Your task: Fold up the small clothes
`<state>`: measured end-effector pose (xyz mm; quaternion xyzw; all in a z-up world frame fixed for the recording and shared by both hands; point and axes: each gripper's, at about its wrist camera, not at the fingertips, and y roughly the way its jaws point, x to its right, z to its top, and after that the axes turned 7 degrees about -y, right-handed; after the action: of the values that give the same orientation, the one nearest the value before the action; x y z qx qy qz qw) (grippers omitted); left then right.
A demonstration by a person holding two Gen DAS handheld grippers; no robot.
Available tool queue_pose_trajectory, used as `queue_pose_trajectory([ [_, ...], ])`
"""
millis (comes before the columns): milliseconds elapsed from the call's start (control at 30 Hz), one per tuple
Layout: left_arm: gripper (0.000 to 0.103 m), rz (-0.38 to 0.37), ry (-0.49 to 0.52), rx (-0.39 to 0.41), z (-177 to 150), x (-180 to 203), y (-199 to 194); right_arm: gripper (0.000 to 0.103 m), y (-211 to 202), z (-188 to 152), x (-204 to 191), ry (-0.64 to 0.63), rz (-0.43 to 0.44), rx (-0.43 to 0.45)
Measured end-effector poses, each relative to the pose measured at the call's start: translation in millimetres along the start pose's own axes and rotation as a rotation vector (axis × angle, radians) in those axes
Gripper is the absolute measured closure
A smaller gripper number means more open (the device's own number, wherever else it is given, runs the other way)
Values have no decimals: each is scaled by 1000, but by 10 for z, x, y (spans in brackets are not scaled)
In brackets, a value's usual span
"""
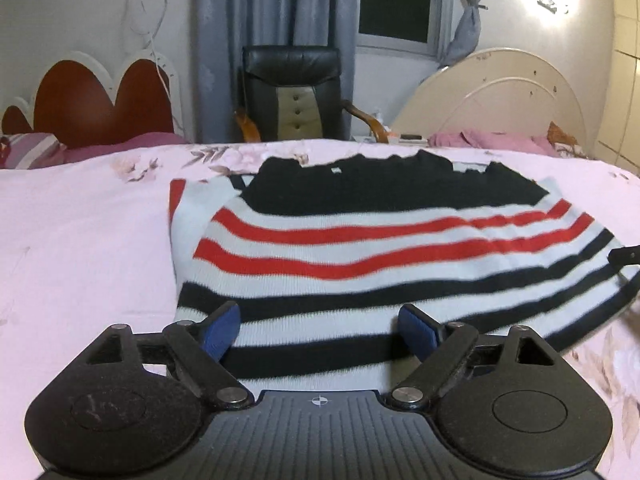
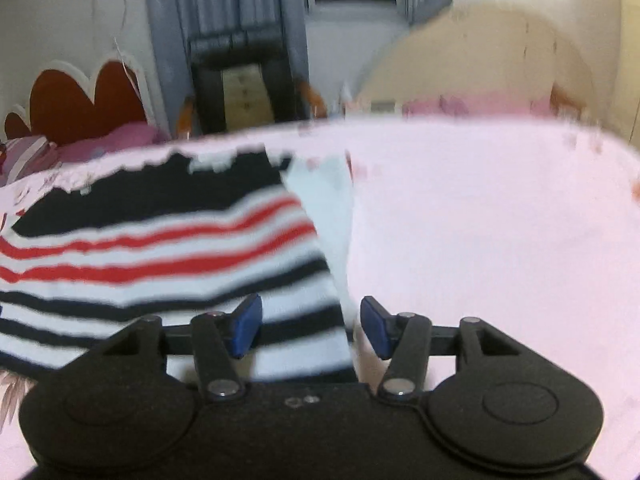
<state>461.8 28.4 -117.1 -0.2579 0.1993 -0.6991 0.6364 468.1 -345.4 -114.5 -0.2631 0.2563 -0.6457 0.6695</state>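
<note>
A small striped sweater (image 1: 340, 256), black at the top with red and black stripes on white, lies flat on the pink bed. Its sleeves look folded in along both sides. My left gripper (image 1: 320, 330) is open, its blue pads wide apart over the sweater's hem. My right gripper (image 2: 312, 328) is open, straddling the sweater's right edge (image 2: 340, 272) near the hem; this view is motion-blurred. The sweater fills the left of the right wrist view (image 2: 160, 248). A black part of the right gripper shows at the right edge of the left wrist view (image 1: 626, 256).
The pink floral bedsheet (image 1: 80, 232) spreads around the sweater, with bare sheet to the right (image 2: 480, 220). Beyond the bed stand a black office chair (image 1: 292, 92), a red headboard (image 1: 100, 104), a cream headboard (image 1: 500, 92) and grey curtains.
</note>
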Motion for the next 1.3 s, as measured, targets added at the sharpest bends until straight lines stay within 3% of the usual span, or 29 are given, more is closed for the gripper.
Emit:
queue_pose_trajectory([
  [33, 17, 3, 3, -3, -10, -2, 9, 76, 9, -21, 10, -3, 17, -11],
  [133, 17, 6, 4, -7, -21, -9, 26, 95, -14, -105, -9, -44, 10, -28],
  [333, 17, 21, 38, -2, -42, -11, 23, 96, -91, -266, 5, -81, -23, -30],
  [433, 17, 32, 24, 32, 3, 73, -114, 85, -245, -214, 35, -24, -52, 9],
  [567, 17, -77, 69, 76, -2, 503, -191, 81, -374, -156, -327, -107, 52, 81],
  [600, 17, -100, 100, 73, -16, 659, -168, 79, -346, -149, -463, -134, 79, 87],
  [667, 17, -119, 135, 54, -52, 889, -102, 65, -270, -151, -717, -189, 121, 85],
  [733, 17, -117, 141, 18, -110, 992, -6, 60, -175, -199, -896, -243, 113, 73],
  [833, 17, -81, 127, 1, -211, 846, 23, 60, -99, -299, -924, -315, 57, 43],
  [933, 17, -34, 82, 5, -272, 462, -65, 59, -168, -391, -627, -304, -28, 24],
  [1033, 17, -3, 31, 5, -302, 155, -122, 59, -222, -423, -328, -214, 21, 0],
  [1300, 17, 22, 33, 1, -253, 179, -95, 57, -183, -433, -418, -215, -11, -2],
])
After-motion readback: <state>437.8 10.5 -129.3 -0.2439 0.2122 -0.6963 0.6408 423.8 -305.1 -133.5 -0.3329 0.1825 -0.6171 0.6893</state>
